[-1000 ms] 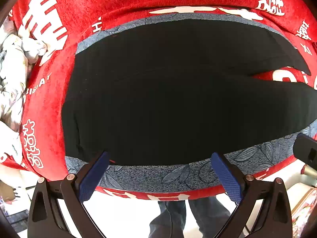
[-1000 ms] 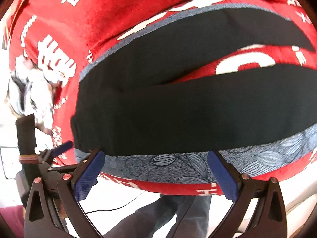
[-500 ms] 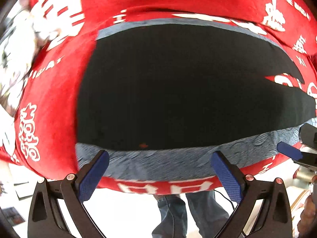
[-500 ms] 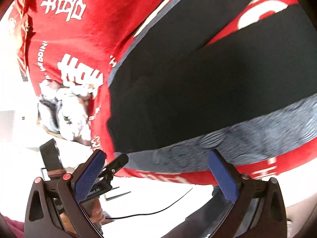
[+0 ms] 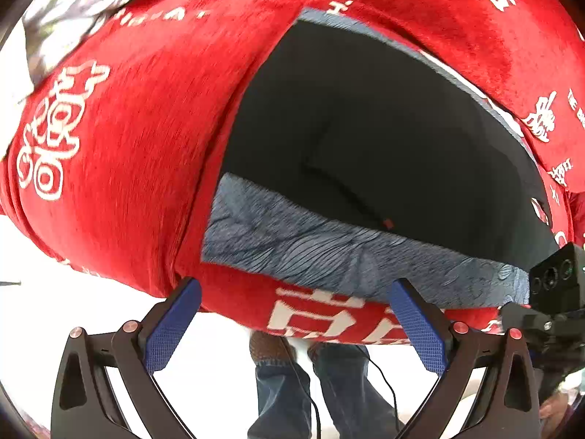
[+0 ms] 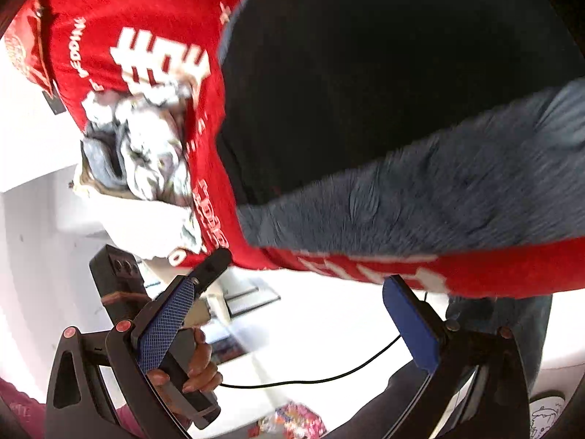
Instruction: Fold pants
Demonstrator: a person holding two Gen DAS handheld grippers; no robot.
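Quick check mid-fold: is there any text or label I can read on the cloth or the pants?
"EDDIN": small white letters on the red cloth, cut off at the ends.
Large white Chinese characters on the same cloth: ornate, cannot be read with certainty.
Small Latin print near them: blurred.
Red tag on the black pants: too small to read.

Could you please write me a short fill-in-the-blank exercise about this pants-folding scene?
1. The black pants lie on a grey leaf-patterned ____.
2. The cover beneath the grey sheet is ____ with white characters.
3. The left gripper and the right gripper both have their jaws ____.
4. The pads on the fingers are ____.

Missing words: sheet; red; open; blue
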